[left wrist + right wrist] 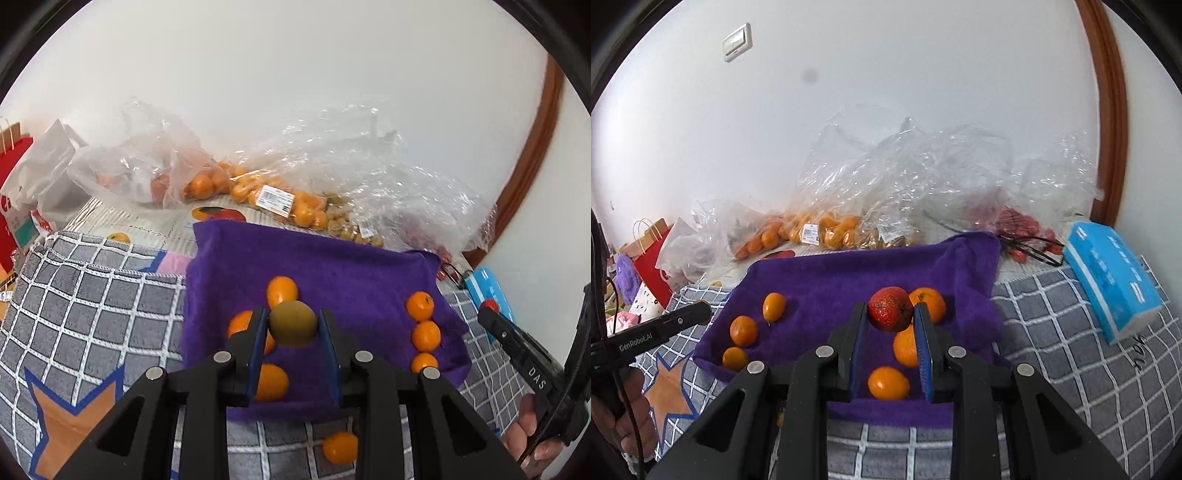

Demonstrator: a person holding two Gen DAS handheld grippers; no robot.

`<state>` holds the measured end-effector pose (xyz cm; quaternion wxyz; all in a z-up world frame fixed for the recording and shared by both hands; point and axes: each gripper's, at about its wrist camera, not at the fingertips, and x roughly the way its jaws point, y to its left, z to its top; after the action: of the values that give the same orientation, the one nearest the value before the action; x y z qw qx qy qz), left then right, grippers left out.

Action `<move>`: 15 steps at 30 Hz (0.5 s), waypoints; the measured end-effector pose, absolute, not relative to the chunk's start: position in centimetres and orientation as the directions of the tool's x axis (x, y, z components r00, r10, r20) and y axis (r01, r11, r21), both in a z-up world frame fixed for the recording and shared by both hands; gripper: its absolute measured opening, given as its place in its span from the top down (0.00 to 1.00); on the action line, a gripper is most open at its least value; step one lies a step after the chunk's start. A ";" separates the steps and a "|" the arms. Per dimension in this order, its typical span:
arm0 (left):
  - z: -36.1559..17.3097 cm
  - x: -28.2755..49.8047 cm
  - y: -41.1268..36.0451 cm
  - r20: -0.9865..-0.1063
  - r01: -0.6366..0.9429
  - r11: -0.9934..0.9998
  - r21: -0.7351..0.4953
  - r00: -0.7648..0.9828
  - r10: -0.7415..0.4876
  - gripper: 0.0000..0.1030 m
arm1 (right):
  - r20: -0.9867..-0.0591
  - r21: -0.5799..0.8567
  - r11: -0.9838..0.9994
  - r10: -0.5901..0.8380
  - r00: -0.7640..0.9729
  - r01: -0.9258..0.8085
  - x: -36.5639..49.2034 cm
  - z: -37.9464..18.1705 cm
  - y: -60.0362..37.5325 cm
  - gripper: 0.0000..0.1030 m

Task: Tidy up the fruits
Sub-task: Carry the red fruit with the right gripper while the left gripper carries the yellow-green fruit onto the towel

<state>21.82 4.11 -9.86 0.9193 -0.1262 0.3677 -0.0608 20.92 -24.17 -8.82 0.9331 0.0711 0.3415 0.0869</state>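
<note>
Fruits: you are sorting small citrus on a purple towel (351, 266), which is lying over a grey checked blanket (92, 306).
Left gripper (293, 325): you are holding it above the towel, and its blue-padded jaws are clamping a round olive-green fruit (293, 323) at their tips.
Right gripper (891, 314): you are holding it above the same towel, and its jaws are pinching a red speckled fruit (889, 308) between the pads.
Left group: in the right wrist view, three orange fruits are sitting near the towel's left edge, namely an oval kumquat (774, 306), a rounder mandarin (744, 331) and a smaller one (735, 358) close to the front corner.
Right group: in the left wrist view, three mandarins (426, 335) are lining up in a column along the towel's right edge.
Stray fruit: one orange fruit (340, 447) is lying off the towel, on the blanket just in front of its near edge.
Supply: clear plastic bags (229, 177) holding more orange fruit are resting against the white wall behind the towel; one is carrying a printed price label (276, 200).
Red fruit bag: in the right wrist view, a crumpled clear bag with small red fruits (1019, 225) is sitting behind the towel's far right corner.
Tissue pack (1112, 284): a blue pack is lying on the blanket to the right of the towel, apart from it.
Paper bag (652, 258): a red bag with white handles is standing at the far left.
Hands: your fingers (532, 435) are wrapping the right gripper's handle at the lower right of the left wrist view.
</note>
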 end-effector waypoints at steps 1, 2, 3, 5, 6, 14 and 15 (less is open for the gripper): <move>-9.8 22.0 4.3 -0.661 0.013 0.961 -0.275 0.723 -0.199 0.74 | -0.625 0.191 0.974 0.213 0.751 -0.118 21.3 -8.9 -24.0 0.76; -9.8 22.5 4.5 -0.662 0.004 0.962 -0.272 0.725 -0.190 0.74 | -0.628 0.192 0.974 0.219 0.747 -0.123 21.8 -9.0 -23.8 0.76; -9.8 22.8 4.7 -0.663 -0.001 0.962 -0.273 0.725 -0.187 0.74 | -0.632 0.197 0.972 0.225 0.741 -0.128 22.3 -9.2 -23.6 0.76; -10.0 23.7 4.9 -0.671 -0.011 0.962 -0.271 0.719 -0.181 0.74 | -0.643 0.206 0.969 0.239 0.728 -0.136 22.9 -9.8 -23.1 0.76; -10.3 24.2 5.0 -0.675 -0.018 0.962 -0.272 0.716 -0.177 0.74 | -0.650 0.208 0.968 0.244 0.720 -0.141 23.3 -10.2 -22.8 0.76; -12.9 27.7 5.3 -0.706 -0.050 0.966 -0.252 0.692 -0.149 0.74 | -0.704 0.206 0.961 0.278 0.653 -0.187 24.9 -14.1 -20.5 0.76; -13.4 28.0 5.5 -0.713 -0.056 0.964 -0.262 0.684 -0.154 0.74 | -0.709 0.213 0.958 0.288 0.644 -0.194 24.9 -14.6 -20.3 0.76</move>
<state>28.04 5.50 -13.40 0.9079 -0.1322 0.3968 -0.0270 24.95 -20.33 -14.59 0.9047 0.0585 0.4005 0.1332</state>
